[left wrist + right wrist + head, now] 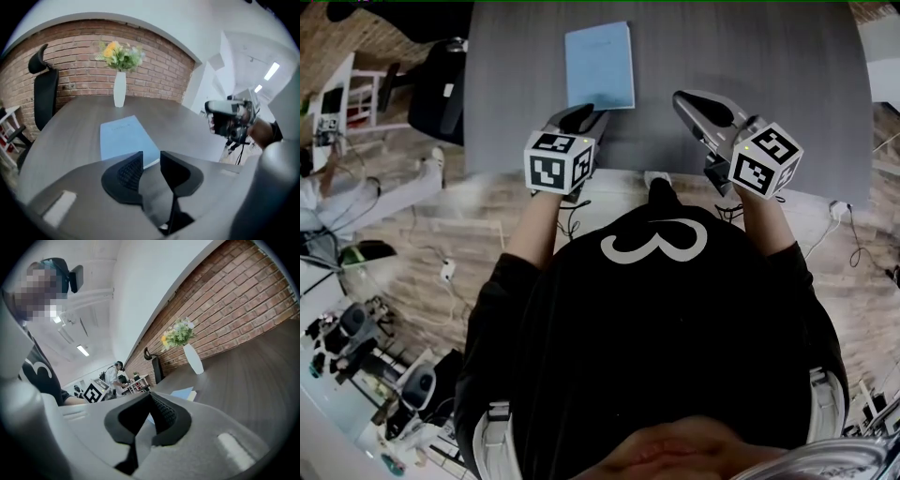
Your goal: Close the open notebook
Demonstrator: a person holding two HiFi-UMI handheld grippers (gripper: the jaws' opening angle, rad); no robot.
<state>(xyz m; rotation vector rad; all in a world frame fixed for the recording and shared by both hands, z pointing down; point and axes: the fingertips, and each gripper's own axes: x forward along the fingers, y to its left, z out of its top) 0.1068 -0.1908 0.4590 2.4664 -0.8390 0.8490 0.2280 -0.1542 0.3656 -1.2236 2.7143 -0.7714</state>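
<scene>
The left gripper (151, 157), jaws slightly parted and empty, hangs over the table's (769, 66) near edge just short of the closed blue notebook (600, 66), while the right gripper (150, 395) is clenched on nothing.

Head view: even, diffuse room light, moderately bright. There is no glare on the table (769, 56), straight edges bow outward, and detail smears toward the rim from 7 to 9 o'clock. Both gripper views have a round fisheye frame with black corners. The brick wall (154, 61) bends into an arch, and the ceiling lights (272, 71) are blown white at 2 o'clock in the left gripper view and 9 o'clock in the right. The left gripper (151, 157) reads soft close to the lens, and the figure at 3 o'clock is blurred.
</scene>
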